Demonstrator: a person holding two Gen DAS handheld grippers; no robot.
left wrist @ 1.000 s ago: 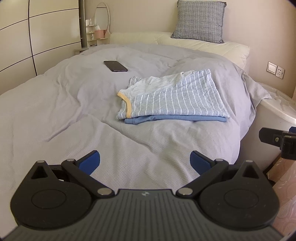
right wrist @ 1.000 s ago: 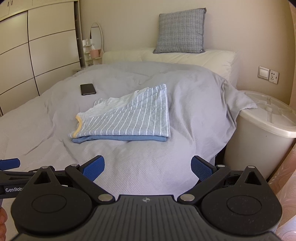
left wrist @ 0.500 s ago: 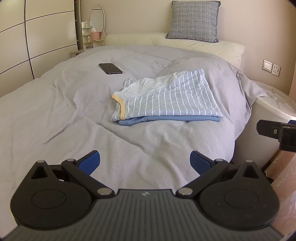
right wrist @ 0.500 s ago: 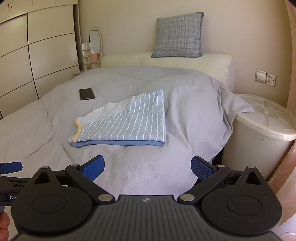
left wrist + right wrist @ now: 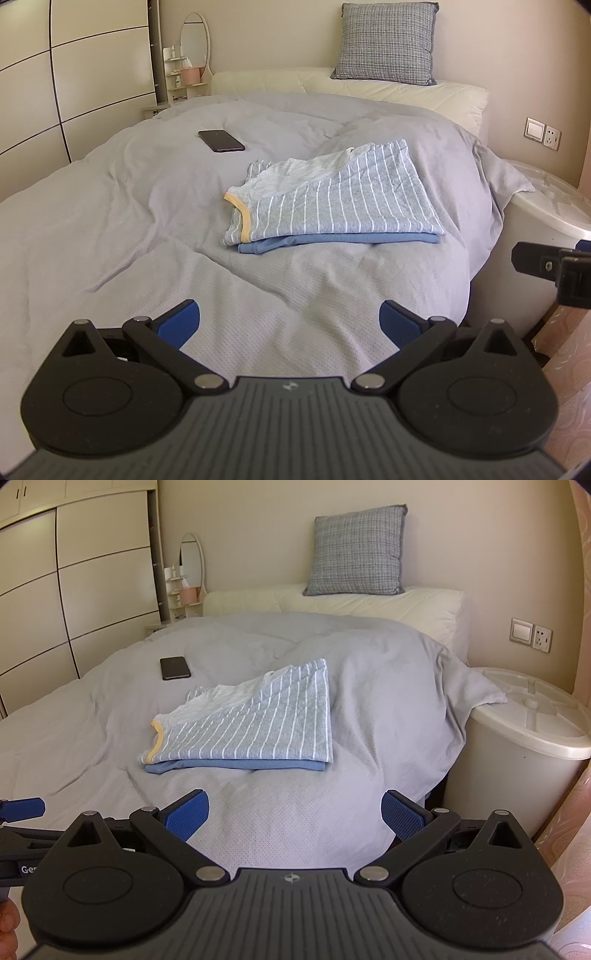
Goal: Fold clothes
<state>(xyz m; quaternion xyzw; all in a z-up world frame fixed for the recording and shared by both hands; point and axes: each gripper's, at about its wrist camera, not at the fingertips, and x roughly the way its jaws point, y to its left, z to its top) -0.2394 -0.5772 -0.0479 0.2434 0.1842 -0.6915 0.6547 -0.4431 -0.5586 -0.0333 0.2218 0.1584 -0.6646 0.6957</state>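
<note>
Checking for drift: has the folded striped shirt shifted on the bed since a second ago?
No; the striped shirt keeps its place beside the phone.

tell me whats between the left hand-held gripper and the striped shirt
Only bare grey duvet. In the left wrist view nothing lies between the open left hand-held gripper and the folded striped shirt.

- Left claw (image 5: 290, 321): black ribbed body, 2 round black discs, silver pivot screws, blue finger pads (image 5: 181, 323).
- Right claw (image 5: 295, 808): same black build, textured blue pads (image 5: 402, 818), small round logo.
</note>
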